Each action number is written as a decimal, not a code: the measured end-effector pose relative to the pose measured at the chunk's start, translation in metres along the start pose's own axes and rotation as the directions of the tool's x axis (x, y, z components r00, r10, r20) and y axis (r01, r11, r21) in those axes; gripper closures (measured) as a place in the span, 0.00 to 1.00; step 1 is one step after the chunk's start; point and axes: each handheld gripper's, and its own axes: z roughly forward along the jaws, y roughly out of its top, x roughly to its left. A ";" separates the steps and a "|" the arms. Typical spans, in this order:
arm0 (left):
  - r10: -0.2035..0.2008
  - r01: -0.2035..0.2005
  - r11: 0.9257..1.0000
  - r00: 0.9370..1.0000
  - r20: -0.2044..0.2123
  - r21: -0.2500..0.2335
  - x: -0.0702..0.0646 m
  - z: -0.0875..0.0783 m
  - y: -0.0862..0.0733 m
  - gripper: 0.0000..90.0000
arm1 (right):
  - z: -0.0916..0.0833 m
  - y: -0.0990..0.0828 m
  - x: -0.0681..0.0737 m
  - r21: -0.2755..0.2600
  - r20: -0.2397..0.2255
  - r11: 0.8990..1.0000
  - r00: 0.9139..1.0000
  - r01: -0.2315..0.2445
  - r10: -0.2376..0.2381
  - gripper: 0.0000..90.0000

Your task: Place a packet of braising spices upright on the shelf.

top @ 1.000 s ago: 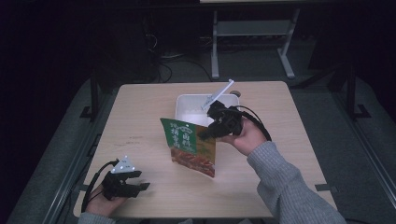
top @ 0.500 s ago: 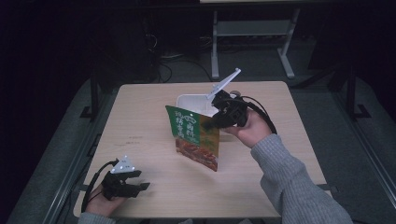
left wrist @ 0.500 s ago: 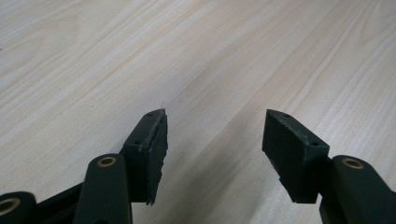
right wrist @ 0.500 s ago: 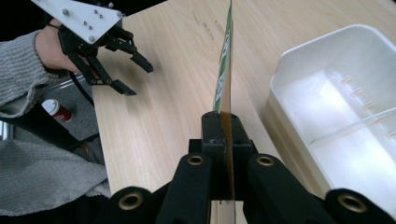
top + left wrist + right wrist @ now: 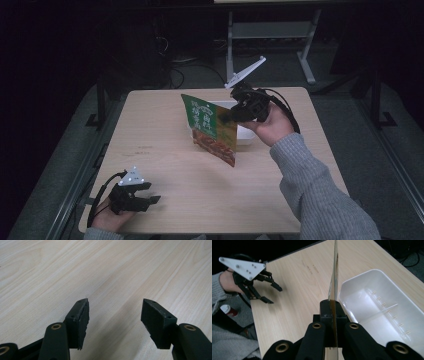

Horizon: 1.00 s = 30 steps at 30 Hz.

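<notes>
Centrally in the high view: right gripper [image 5: 231, 116] clenched on one edge of green food pouch [image 5: 210, 129], pouch lifted clear of wooden table [image 5: 165, 165] and hanging tilted, printed face toward the camera, lower corner reaching toward frame centre. Behind pouch, partly hidden: white plastic tray [image 5: 245, 135] on the tabletop, upper middle of frame. Grey-sleeved forearm entering from lower right. From the right gripper view: pouch [image 5: 334, 277] seen edge-on, a thin vertical sheet rising from between the two black jaws at bottom centre, pads pressed flat against it on both sides; tray [image 5: 377, 307] at right of frame, empty-looking, a ridged divider line across its floor, just beside the pouch edge. At upper left of that same view: left gripper [image 5: 270, 293] low over the table, grey three-cornered plate on top. Lower left of high view: left gripper [image 5: 148, 200] near the table's front edge, well apart from pouch and tray. Left gripper view: jaws released, spread wide, nothing between pads [image 5: 81, 322], bare wood grain below; jaws lately widening a touch.
</notes>
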 end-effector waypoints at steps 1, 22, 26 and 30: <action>-0.001 0.001 1.000 1.000 0.001 0.000 0.000 0.000 0.000 0.43 | 0.000 0.001 -0.001 -0.002 0.001 1.000 1.000 -0.004 0.004 1.00; 0.004 -0.004 1.000 1.000 0.000 -0.001 0.001 0.000 0.000 0.43 | -0.001 0.022 -0.028 -0.026 0.081 0.997 0.994 -0.070 0.072 1.00; 0.003 -0.003 1.000 1.000 -0.001 -0.002 0.001 0.000 0.000 0.42 | 0.001 0.025 -0.031 -0.027 0.092 0.997 0.993 -0.072 0.074 1.00; 0.005 -0.005 1.000 1.000 -0.002 -0.003 0.001 0.000 0.000 0.42 | 0.002 0.029 -0.033 -0.033 0.098 0.997 0.992 -0.076 0.079 1.00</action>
